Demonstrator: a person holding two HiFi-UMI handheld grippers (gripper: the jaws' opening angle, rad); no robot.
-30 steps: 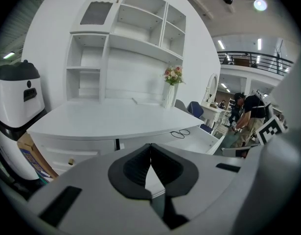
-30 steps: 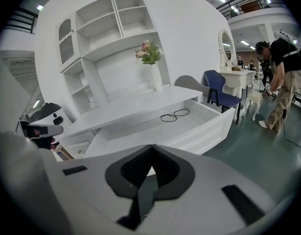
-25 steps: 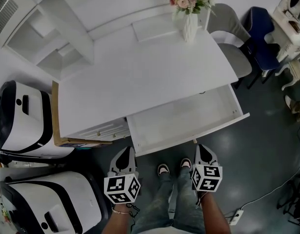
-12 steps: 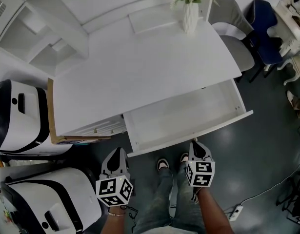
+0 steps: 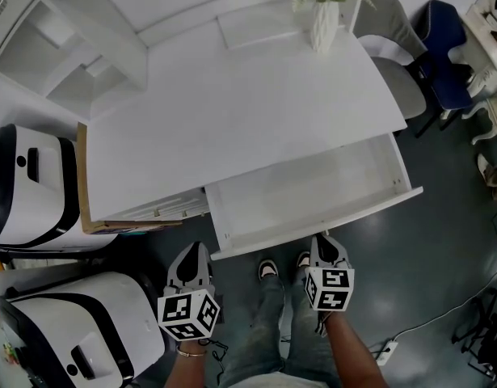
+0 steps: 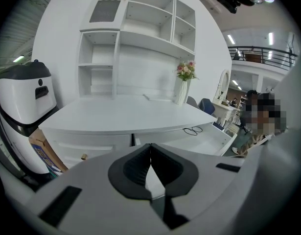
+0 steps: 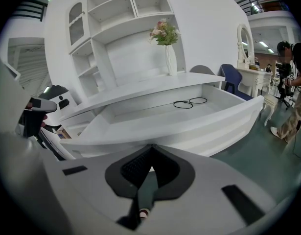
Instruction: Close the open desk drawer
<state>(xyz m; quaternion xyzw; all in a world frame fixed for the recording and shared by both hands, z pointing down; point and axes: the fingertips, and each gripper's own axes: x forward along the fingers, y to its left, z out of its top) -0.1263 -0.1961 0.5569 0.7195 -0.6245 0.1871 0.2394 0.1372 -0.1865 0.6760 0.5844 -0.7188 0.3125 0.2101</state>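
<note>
The drawer (image 5: 313, 231) stands pulled out from under the white worktop (image 5: 232, 111), towards its right end. Inside it we see only a thin black loop (image 7: 189, 102), perhaps a cord. Our left claw (image 5: 191, 259) and right claw (image 5: 326, 247) hang near the drawer front, apart from it. Each has its jaws pressed together at the tips and grips nothing.
</note>
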